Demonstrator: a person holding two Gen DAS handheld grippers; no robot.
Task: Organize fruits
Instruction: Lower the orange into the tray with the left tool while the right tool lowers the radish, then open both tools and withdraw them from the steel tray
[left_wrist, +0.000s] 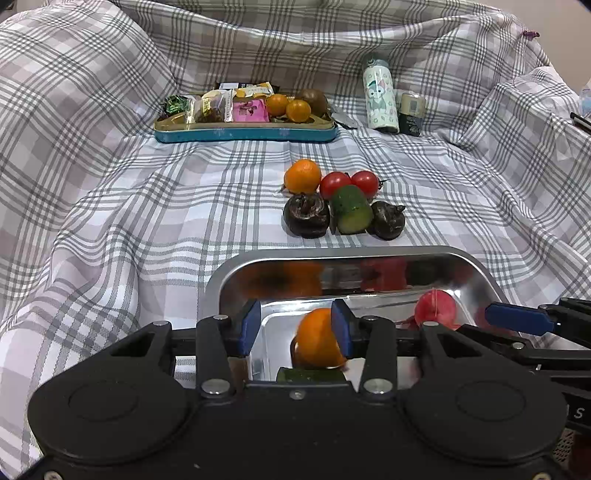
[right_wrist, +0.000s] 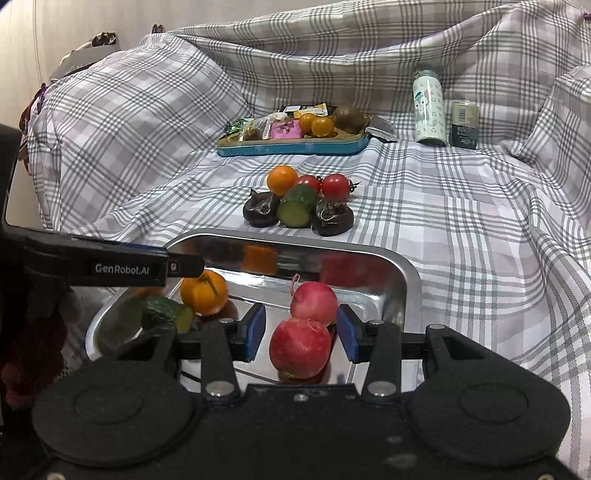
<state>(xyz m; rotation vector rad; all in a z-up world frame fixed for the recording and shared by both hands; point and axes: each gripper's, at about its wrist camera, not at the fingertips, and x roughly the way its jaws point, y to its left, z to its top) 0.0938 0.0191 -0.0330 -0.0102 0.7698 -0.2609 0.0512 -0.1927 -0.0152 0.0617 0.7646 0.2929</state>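
Grey-and-white plaid cloth (left_wrist: 147, 206) covers surface, rising in rumpled folds at rear and both sides. Plain beige wall (right_wrist: 74, 22) beyond left edge.

Checked grey-and-white cloth (left_wrist: 147, 192) is covering the whole surface and rising in folds along the upper part of the frame. Blue-rimmed tin tray (left_wrist: 243, 133) is sitting at upper centre, holding wrapped snacks: a green foil sweet (left_wrist: 176, 103) at its left end, a pink packet (left_wrist: 250, 110) near its middle, and yellow and brown wrappers (left_wrist: 255, 89) behind. White patterned bottle (left_wrist: 380, 98) is standing upright at upper right, with a small dark can (left_wrist: 411, 114) standing just beside it on the right.
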